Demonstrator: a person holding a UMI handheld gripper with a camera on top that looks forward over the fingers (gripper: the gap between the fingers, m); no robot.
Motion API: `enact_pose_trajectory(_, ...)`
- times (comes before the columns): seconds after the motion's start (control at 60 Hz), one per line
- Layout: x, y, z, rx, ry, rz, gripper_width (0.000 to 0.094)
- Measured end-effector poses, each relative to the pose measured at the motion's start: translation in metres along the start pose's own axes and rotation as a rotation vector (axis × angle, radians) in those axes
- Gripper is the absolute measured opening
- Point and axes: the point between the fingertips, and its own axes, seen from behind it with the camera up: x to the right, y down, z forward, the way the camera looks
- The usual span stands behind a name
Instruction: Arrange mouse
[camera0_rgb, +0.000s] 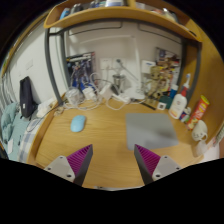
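1. Gripper view is all we have: we look forward along the gripper (113, 163) over a wooden desk (110, 135).
2. Our two fingers stand wide apart with bare desk between them. The magenta pads (80, 158) on their inner faces touch nothing, so the claw holds nothing.
3. We see the mouse (77, 124), a small pale blue one, resting on the desk well beyond the left finger and a little outside it. It lies apart from both fingers.
4. A grey mouse pad (148, 130) lies flat on the desk ahead of the right finger, well apart from the mouse and with open wood between the two.
5. Along the desk's right side we make out a row of bottles (178, 101) and an orange container (199, 107), with a white object just beside them nearer to us.
6. At the back of the desk there is a tangle of white cables (95, 98) and small items. They are too small for us to name; some may be cups or chargers.
7. A wooden shelf (105, 15) runs above the desk, and a white wall stands behind it.
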Motion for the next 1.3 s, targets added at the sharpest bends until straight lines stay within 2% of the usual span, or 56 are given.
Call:
enact_pose_trajectory(0.133,-0.082,-0.007,0.049,-0.031,-0.070,-0.008,0.0847)
enact_pose_trajectory(0.267,-0.141,-0.018,0.100,-0.059,-0.098,-0.013,0.0857)
enact_pose_trajectory(0.533,-0.176,-0.034,0.188,-0.106,-0.034,0.019,0.0850)
enact_pose_trajectory(0.717,-0.178,-0.026,0.225,-0.140,0.005,0.002,0.0812)
enact_pose_trajectory(0.733,-0.178,-0.025,0.227,-0.143,0.008,-0.001,0.0835)
enact_pose_trajectory(0.783,-0.179,-0.030,0.232,-0.109,0.011,-0.002,0.0754)
enact_pose_trajectory(0.933,-0.180,-0.035,0.234,-0.069,0.019,0.005,0.0598)
enact_pose_trajectory(0.967,-0.181,-0.035,0.235,-0.059,0.018,0.002,0.0521)
enact_pose_trajectory(1.067,-0.182,-0.035,0.235,-0.044,0.003,-0.006,0.0484)
enact_pose_trajectory(1.183,-0.183,-0.034,0.233,-0.041,-0.025,-0.037,0.0368)
enact_pose_trajectory(1.3,-0.183,-0.032,0.231,-0.063,-0.048,-0.083,0.0364)
